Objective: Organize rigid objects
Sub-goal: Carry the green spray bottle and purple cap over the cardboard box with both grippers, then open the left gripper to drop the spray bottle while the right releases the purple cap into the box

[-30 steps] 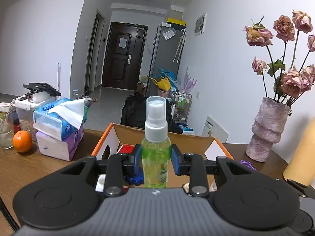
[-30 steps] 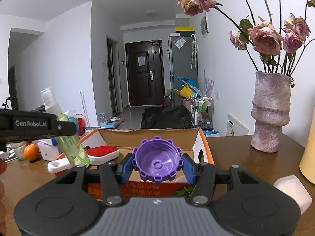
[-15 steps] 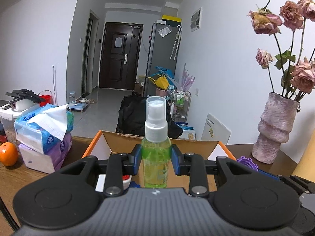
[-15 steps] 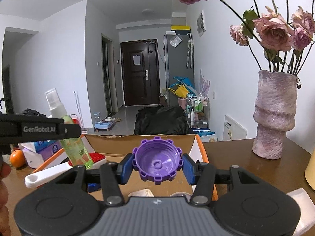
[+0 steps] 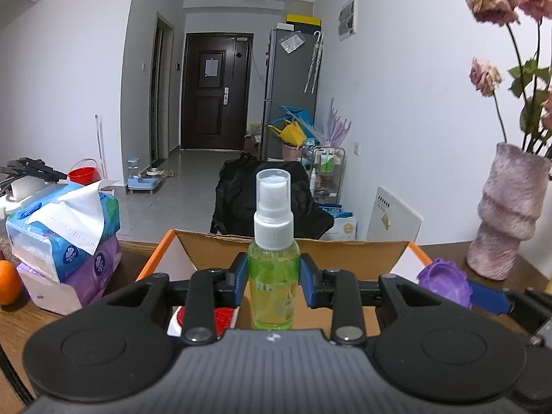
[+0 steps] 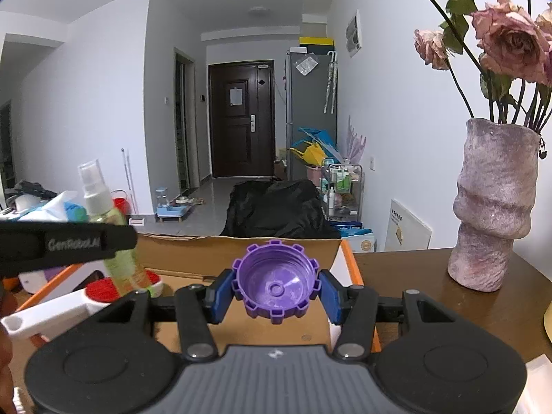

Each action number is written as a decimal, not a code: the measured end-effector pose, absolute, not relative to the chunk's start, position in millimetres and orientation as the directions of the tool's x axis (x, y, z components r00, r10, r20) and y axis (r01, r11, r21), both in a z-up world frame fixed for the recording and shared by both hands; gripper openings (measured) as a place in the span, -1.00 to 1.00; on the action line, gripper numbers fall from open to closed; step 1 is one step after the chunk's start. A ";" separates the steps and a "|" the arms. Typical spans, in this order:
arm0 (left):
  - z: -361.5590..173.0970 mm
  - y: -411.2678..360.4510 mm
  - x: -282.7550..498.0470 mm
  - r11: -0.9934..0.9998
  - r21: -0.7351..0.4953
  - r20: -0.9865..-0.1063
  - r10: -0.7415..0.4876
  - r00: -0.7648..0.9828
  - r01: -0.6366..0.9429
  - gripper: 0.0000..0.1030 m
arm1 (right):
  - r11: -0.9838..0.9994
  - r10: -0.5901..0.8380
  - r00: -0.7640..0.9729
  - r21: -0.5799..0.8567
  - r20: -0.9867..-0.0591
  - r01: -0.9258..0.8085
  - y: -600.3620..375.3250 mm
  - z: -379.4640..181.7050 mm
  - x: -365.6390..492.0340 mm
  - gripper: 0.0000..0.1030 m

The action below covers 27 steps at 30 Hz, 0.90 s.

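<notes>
Right now, a small green see-through spray bottle with a white top [image 5: 274, 269] is gripped upright between the blue pads of the left gripper [image 5: 274, 284]. It is held above the near edge of an open brown cardboard box with orange sides [image 5: 345, 252]. A round purple plastic cap with bumpy teeth [image 6: 276, 284] is squeezed by the right gripper [image 6: 276, 295], with its hollow side turned toward the camera. This cap is also held over the box. Inside the box, a white brush with a red pad [image 6: 100, 291] is seen lying flat, and part of it is hidden behind the bottle. A wooden brown table [image 6: 431, 296] is under the box. A bumpy pink vase with dried roses [image 6: 493, 207] is placed on the table to the right, well apart from the box. Stacked tissue packs [image 5: 65, 241] and what may be an orange [image 5: 8, 283] are seen on the left.
</notes>
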State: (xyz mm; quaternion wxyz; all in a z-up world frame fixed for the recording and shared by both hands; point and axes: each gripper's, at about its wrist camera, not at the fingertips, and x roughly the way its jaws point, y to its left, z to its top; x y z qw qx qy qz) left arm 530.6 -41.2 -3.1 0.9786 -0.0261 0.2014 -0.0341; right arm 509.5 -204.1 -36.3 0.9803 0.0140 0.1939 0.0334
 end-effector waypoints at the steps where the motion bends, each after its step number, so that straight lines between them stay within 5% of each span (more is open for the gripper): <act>1: -4.9 -40.5 532.5 0.997 -0.063 -0.395 -0.074 0.915 0.053 -0.38 | 0.998 0.069 0.922 0.041 -0.381 -0.058 -204.7 -36.9 511.9 0.01; 19: -17.9 -31.7 549.7 0.997 -0.072 -0.432 -0.058 0.900 0.030 -0.36 | 0.996 0.077 0.904 -0.007 -0.421 -0.088 -195.3 -57.2 526.6 0.01; 21: -16.2 -31.2 546.1 0.998 -0.065 -0.424 -0.052 0.904 0.027 0.13 | 0.997 0.077 0.895 0.009 -0.439 -0.081 -197.5 -60.4 526.6 0.01; 23: -12.4 -31.6 537.8 0.999 -0.052 -0.380 -0.026 0.925 0.007 0.96 | 0.997 0.079 0.886 0.021 -0.457 -0.078 -200.3 -62.8 526.8 0.27; 24: -9.6 -31.9 532.0 0.999 -0.038 -0.347 -0.008 0.938 -0.005 1.00 | 0.997 0.073 0.883 0.018 -0.463 -0.072 -200.5 -63.4 526.5 0.63; 27: -4.7 -31.7 525.7 1.000 -0.019 -0.330 0.004 0.944 -0.011 1.00 | 0.999 0.045 0.901 0.009 -0.431 -0.046 -201.0 -61.1 520.9 0.97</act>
